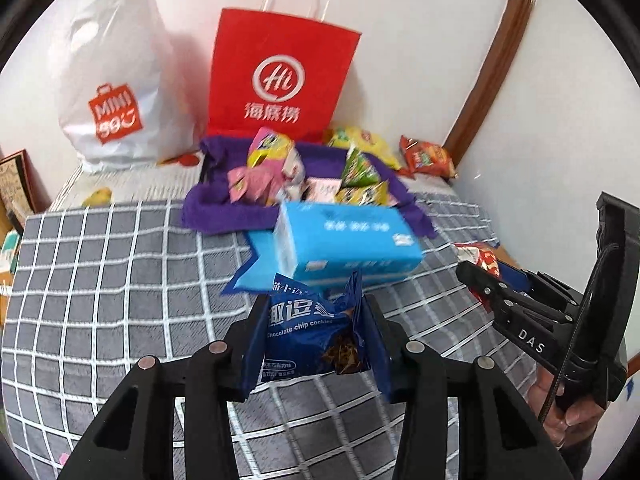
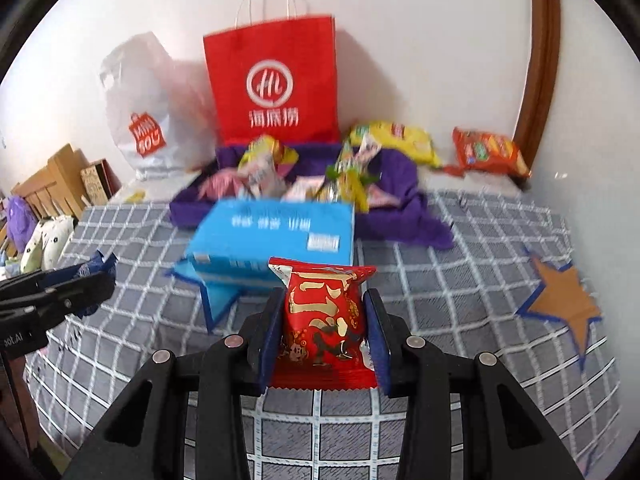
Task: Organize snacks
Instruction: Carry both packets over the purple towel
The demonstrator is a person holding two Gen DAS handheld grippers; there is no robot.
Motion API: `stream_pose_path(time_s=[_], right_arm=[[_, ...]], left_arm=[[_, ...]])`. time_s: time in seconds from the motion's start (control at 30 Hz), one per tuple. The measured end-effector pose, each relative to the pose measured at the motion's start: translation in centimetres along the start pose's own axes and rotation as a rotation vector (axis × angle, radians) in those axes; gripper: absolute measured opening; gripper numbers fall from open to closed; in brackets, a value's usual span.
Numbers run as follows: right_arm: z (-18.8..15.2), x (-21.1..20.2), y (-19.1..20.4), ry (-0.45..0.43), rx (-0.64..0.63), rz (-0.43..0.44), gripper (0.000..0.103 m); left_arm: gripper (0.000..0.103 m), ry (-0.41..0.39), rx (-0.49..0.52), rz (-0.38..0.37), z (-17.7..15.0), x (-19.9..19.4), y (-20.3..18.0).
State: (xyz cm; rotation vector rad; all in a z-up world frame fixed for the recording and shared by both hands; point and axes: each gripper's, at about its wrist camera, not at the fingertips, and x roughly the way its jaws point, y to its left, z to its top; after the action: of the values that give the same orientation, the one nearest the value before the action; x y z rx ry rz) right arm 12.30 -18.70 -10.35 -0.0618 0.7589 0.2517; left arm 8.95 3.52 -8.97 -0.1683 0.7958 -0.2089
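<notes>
A: Left wrist view: a dark blue chocolate chip cookie packet (image 1: 316,332) is seen clamped between the blue pads of the left claw (image 1: 318,334), lifted clear of the grey checked bed cover (image 1: 120,280).

B: And in the right wrist view, a red snack packet (image 2: 326,328) is gripped upright by the right claw (image 2: 324,336), with both pads pressed against its sides.

A: What is found ahead of the claws?

B: Just beyond each claw a light blue box (image 2: 276,236) is seen, resting partly on a blue star mark (image 2: 218,296). Further ahead, a purple cloth-lined tray (image 2: 192,210) is filled with mixed small packets (image 2: 264,168).

A: Behind the tray a red paper bag (image 1: 280,76) is stood against the wall, and a white plastic bag (image 1: 116,80) is placed left of it.

B: To the right of the right claw, an orange star mark (image 2: 564,300) is laid flat on the cover. Far ahead on the right, a yellow bag (image 2: 396,140) and an orange bag (image 2: 488,152) are seen near the wall.
</notes>
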Motion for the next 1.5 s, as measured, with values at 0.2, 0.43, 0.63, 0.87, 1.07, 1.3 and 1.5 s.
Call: stream_pose_path(time_s=[0.2, 0.43, 0.63, 0.87, 1.07, 1.3, 1.5], right_arm=[[3.2, -2.2, -0.1, -0.042, 0.009, -0.019, 0.039], [7.0, -3.4, -0.3, -0.089, 0.017, -0.017, 0.039], [10.1, -3.2, -0.1, -0.108, 0.018, -0.007, 0.039], [13.4, -1.9, 0.4, -0.137, -0.004, 0.009, 0.039], [16.0, 0.2, 0.2, -0.140, -0.012, 0.019, 0.039], [18.2, 3.2, -0.2, -0.129, -0.011, 0.032, 0.039], [18.4, 5.1, -0.8, -0.122, 0.004, 0.046, 0.039]], left_arm=[[0.042, -0.032, 0.016, 0.020, 2.8, -1.4, -1.2], [0.042, -0.068, 0.042, 0.049, 5.8, -2.6, -2.1], [0.042, -0.097, 0.054, 0.069, 8.5, -2.9, -2.3], [0.042, -0.089, 0.048, 0.069, 11.1, -1.8, -1.8], [0.042, -0.080, 0.047, 0.101, 12.9, -0.2, -1.2], [0.042, -0.062, 0.049, 0.104, 14.7, 1.8, -0.3], [0.042, -0.056, 0.038, 0.086, 15.5, 3.2, 0.5]])
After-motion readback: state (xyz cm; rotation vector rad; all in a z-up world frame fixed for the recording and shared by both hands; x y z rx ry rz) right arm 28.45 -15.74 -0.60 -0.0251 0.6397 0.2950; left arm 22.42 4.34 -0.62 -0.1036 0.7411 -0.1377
